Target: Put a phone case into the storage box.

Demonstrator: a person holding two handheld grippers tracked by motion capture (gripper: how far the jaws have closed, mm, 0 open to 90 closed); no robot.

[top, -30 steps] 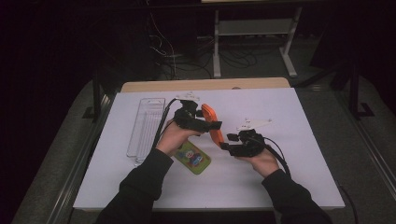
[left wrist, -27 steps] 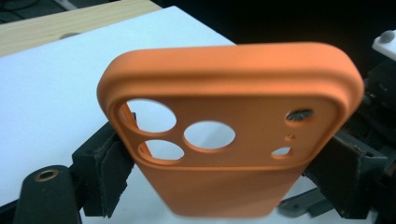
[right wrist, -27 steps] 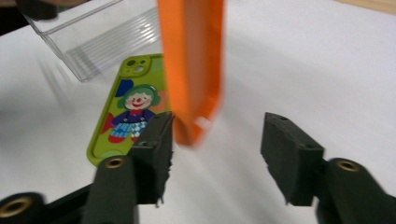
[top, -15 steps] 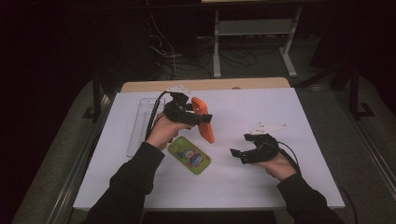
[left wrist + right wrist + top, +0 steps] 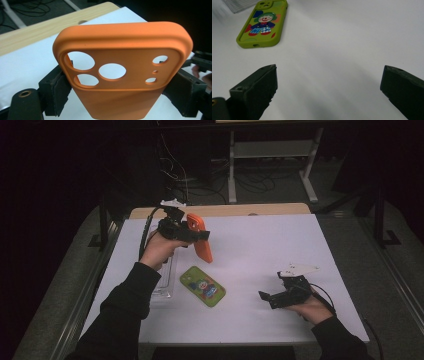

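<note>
The left tongs are clamped across the width of an orange soft rubber phone case, which is gripped by its two long edges near the end with the round camera cut-outs. In the high view the case is held up off the white table, hanging nearly upright with its lower end tilted towards the person. The left hand is wrapped around the tool's handle from below, the forearm in a dark sleeve rising from the bottom edge towards the far left part of the table.

The right tongs have just been opening, and their black jaws are seen spread wide with nothing between them in the right gripper view. They are held low over the near right part of the table, pointing left, with the right hand cupped behind them.

Between the two hands, a green phone case printed with a cartoon clown lies flat on the table. A clear plastic tray rests just left of it, partly hidden by the left forearm.
</note>
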